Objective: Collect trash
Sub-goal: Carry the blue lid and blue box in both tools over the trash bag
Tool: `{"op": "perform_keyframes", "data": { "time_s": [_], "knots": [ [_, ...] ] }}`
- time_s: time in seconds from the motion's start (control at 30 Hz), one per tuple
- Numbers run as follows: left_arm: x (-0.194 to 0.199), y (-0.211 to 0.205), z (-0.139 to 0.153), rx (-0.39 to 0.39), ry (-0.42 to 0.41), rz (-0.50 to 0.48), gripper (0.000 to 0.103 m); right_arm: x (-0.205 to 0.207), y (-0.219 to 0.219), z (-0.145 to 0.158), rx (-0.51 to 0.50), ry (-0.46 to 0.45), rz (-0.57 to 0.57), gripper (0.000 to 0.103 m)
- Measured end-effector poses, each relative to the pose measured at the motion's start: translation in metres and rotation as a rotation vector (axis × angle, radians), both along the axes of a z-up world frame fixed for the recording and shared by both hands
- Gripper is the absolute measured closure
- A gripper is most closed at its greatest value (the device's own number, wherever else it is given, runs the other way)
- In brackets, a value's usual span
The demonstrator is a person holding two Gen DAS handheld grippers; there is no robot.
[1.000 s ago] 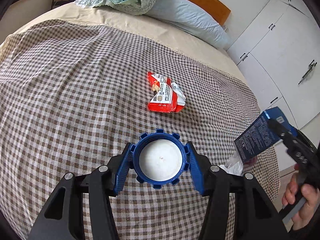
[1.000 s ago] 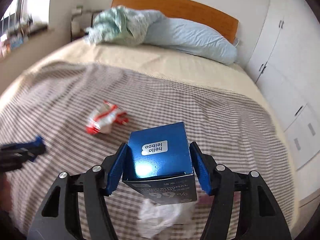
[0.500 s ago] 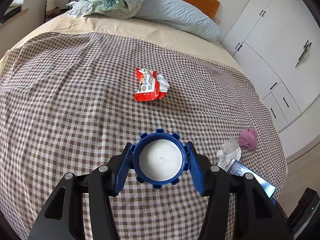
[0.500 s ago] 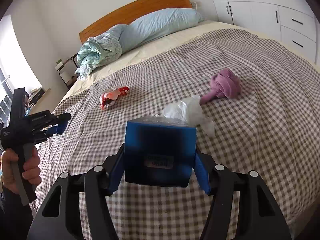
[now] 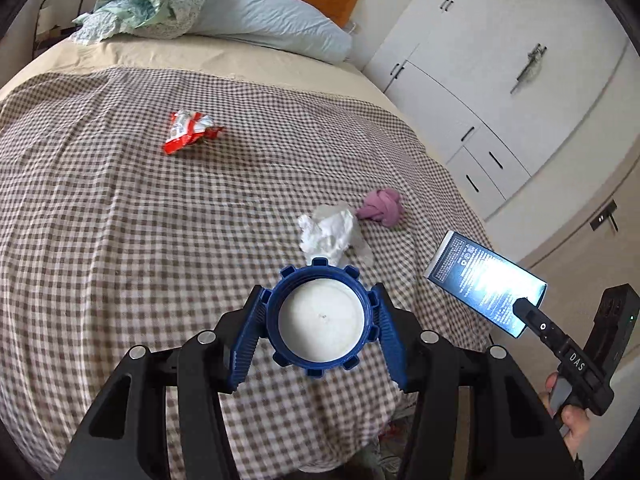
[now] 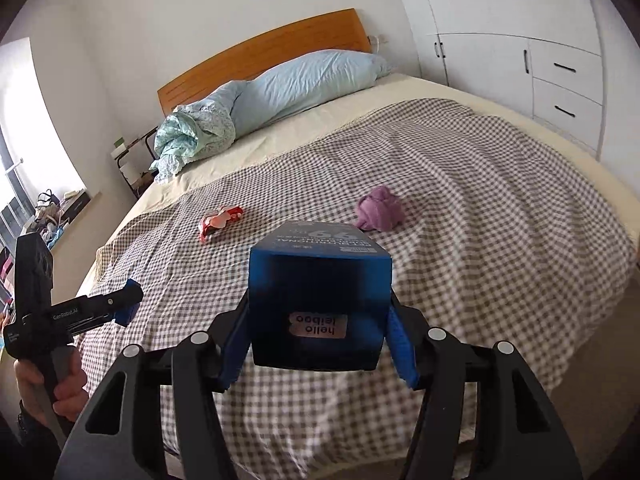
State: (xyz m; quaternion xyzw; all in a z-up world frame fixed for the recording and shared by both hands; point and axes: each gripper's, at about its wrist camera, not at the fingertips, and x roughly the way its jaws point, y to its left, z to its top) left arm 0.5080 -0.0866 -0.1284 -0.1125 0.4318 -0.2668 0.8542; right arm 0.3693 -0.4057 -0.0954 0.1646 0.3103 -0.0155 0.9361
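You've got both grippers loaded. The left gripper (image 5: 322, 326) is clamped on a blue cap (image 5: 322, 322), white inside facing the camera, pads pressing its ribbed rim. The right gripper (image 6: 320, 332) is clamped on a blue box (image 6: 316, 300) across its narrow end, with most of the box sticking out past the fingers. Both are held over the near edge of the checked bedspread (image 5: 120, 220). Risk one: the box is gripped only at one end, so a quick swing could lever it loose, and too hard a squeeze would likely crush the card. Risk two: the cap is round and held only by its rim, so it could roll or pop out if you tilt the wrist. No bin is visible in either view, so I can't tell where the drop goes. Still on the bed are a red wrapper (image 5: 188, 130) towards the pillow (image 5: 272, 32), a white crumpled tissue (image 5: 332, 232) just past the cap, and a purple cloth ball (image 5: 380, 208) beside the tissue. With both grippers full, don't reach for them. The box's long axis runs away from your right hand, pointing forward over the bed; its labelled end faces the right wrist camera.
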Motion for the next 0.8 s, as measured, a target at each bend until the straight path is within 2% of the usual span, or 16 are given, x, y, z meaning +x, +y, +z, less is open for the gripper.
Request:
{"op": "perform_keyframes", "data": {
  "time_s": [0.1, 0.2, 0.4, 0.5, 0.6, 0.7, 0.8],
  "knots": [
    [-0.035, -0.038, 0.008, 0.017, -0.026, -0.094, 0.052, -0.056, -0.035, -0.01, -0.005, 0.03, -0.039, 0.045],
    [-0.064, -0.09, 0.008, 0.022, 0.004, -0.206, 0.052, -0.106, -0.062, -0.04, -0.031, 0.124, -0.084, 0.045],
    [-0.114, -0.195, 0.001, 0.117, 0.001, -0.39, 0.052, -0.174, -0.107, -0.139, -0.002, 0.397, -0.188, 0.045],
    [-0.13, -0.232, -0.01, 0.141, 0.037, -0.444, 0.052, -0.185, -0.12, -0.197, 0.0, 0.536, -0.203, 0.045],
    [-0.138, -0.257, -0.03, 0.155, 0.12, -0.447, 0.052, -0.178, -0.131, -0.248, -0.004, 0.656, -0.203, 0.045],
    [-0.143, -0.275, -0.053, 0.185, 0.18, -0.462, 0.052, -0.161, -0.133, -0.284, 0.005, 0.732, -0.154, 0.045],
    [-0.152, -0.29, -0.071, 0.22, 0.205, -0.475, 0.052, -0.139, -0.132, -0.311, -0.044, 0.802, -0.102, 0.045]
  ]
}}
